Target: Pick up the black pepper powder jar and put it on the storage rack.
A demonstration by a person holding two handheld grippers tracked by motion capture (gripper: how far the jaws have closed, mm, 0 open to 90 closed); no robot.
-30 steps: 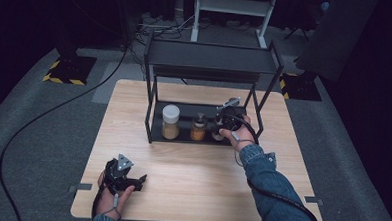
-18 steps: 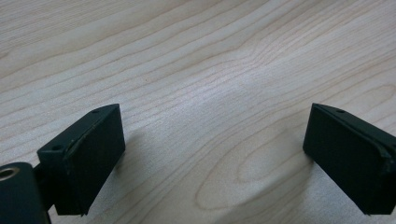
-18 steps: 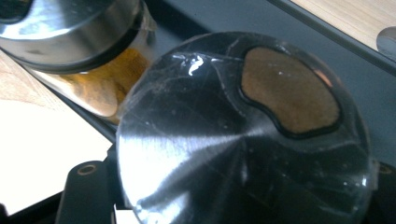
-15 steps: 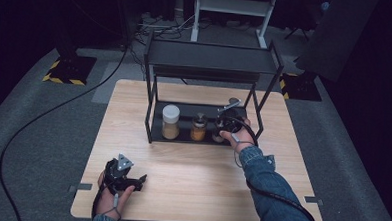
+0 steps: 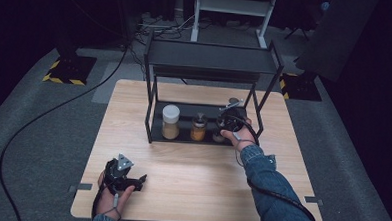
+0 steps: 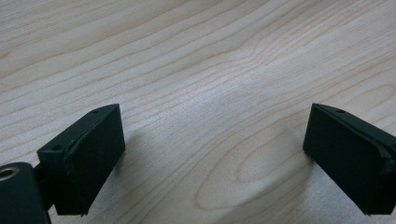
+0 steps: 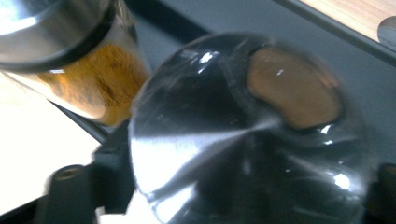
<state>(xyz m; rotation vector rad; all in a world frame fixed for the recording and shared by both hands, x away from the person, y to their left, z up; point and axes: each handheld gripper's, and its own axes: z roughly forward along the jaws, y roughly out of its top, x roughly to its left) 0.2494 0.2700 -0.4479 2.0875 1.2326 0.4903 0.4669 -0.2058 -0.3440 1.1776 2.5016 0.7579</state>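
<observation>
A black two-tier rack (image 5: 211,56) stands on the wooden table (image 5: 190,190). Its lower shelf holds a white-lidded jar (image 5: 171,122), a small jar of orange spice (image 5: 198,128) (image 7: 88,88) and a third small jar (image 5: 216,137) with a shiny metal lid (image 7: 243,130). My right gripper (image 5: 223,126) (image 7: 233,196) reaches into that shelf. Its jaws have just been opening and stand on either side of the shiny lid. My left gripper (image 5: 140,180) (image 6: 215,154) rests open over bare wood at the table's front left, nothing between its jaws.
The rack's uprights and top shelf close in around the right hand. Black cables (image 5: 43,119) run across the grey floor to the left. A metal stand (image 5: 233,7) is behind the table.
The right gripper has barely shifted at the lower shelf, and the third small jar now shows just below it. The left hand has stayed put.
</observation>
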